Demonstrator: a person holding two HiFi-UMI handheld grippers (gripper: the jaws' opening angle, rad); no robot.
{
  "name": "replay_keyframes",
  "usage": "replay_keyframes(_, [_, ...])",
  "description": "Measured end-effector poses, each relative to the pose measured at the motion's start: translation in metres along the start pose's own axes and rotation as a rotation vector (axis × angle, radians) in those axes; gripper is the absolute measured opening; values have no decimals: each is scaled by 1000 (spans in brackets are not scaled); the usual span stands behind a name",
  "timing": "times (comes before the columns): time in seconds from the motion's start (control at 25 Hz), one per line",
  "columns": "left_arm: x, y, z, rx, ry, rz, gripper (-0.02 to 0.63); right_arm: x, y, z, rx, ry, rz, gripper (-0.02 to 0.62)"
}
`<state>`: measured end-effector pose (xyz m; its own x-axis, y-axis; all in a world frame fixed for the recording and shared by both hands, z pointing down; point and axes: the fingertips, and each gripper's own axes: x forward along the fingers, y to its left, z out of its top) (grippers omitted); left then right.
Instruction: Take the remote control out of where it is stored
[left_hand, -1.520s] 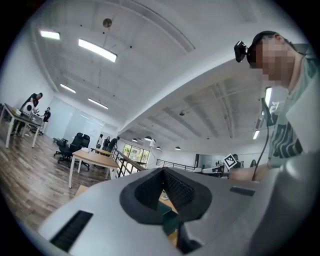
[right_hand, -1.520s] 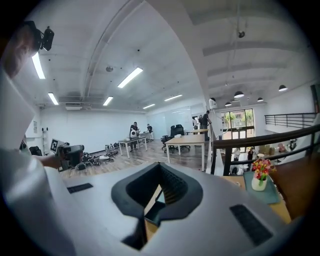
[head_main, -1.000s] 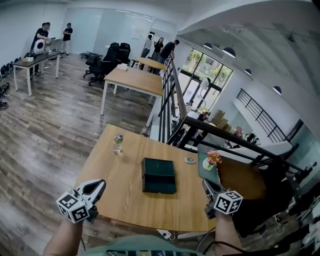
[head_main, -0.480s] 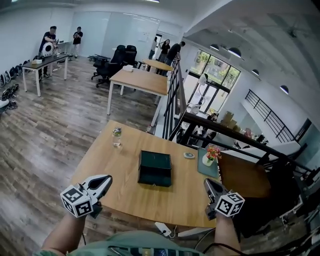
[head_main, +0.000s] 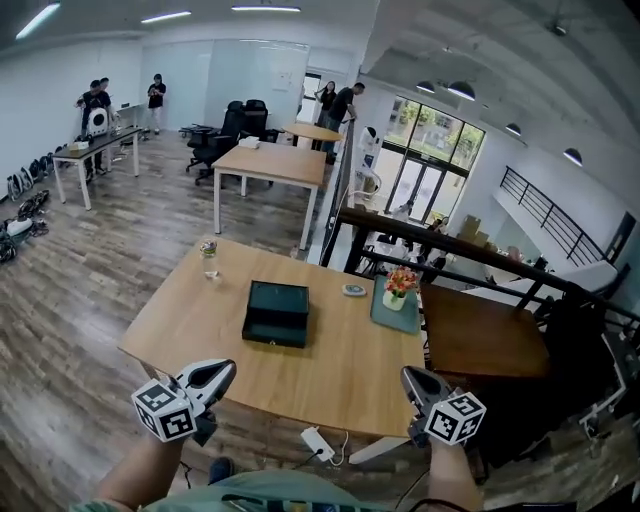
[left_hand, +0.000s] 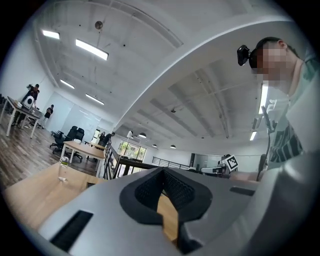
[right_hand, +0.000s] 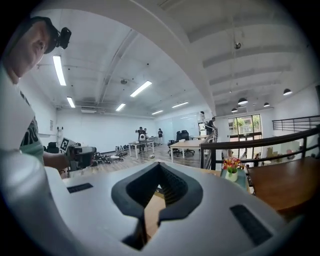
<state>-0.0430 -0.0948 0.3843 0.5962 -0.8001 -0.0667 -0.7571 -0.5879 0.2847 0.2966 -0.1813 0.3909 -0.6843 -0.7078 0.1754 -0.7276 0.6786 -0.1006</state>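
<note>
A dark green box (head_main: 276, 312) lies shut in the middle of the wooden table (head_main: 330, 375). No remote control is in sight. My left gripper (head_main: 228, 368) hovers at the table's near left edge, shut and empty, its tips (left_hand: 162, 170) meeting. At the near right edge my right gripper (head_main: 408, 373) is also shut with nothing in it, and its tips (right_hand: 159, 165) touch. Both point level toward the box and are well short of it. Each gripper view catches the other gripper: the right one (left_hand: 225, 167) and the left one (right_hand: 80, 155).
On the table stand a small glass bottle (head_main: 209, 258) at the far left, a round disc (head_main: 354, 290), and a flower pot (head_main: 397, 290) on a green pad. A dark brown table (head_main: 485, 345) and a black railing (head_main: 440, 250) are at the right. A power strip (head_main: 318, 444) lies on the floor.
Both grippers have drawn back to the table's near edge, so the box now lies farther from them. The whole view has swung and more floor shows in front.
</note>
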Motion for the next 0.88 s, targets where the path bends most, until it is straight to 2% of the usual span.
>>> replay_keyframes(0.2, [12, -69, -26, 3, 67, -13, -2, -45, -8, -27, 27, -8, 41, 6])
replay_keyframes(0.36, [8, -93, -27, 26, 87, -11, -2, -60, 0, -37, 50, -31, 71, 6])
replay_keyframes(0.64, [-15, -91, -9, 52, 54, -20, -2, -63, 41, -42, 72, -32, 96, 6])
replay_keyframes(0.88, [-80, -55, -3, 63, 47, -45, -2, -36, 109, -40, 81, -27, 87, 6])
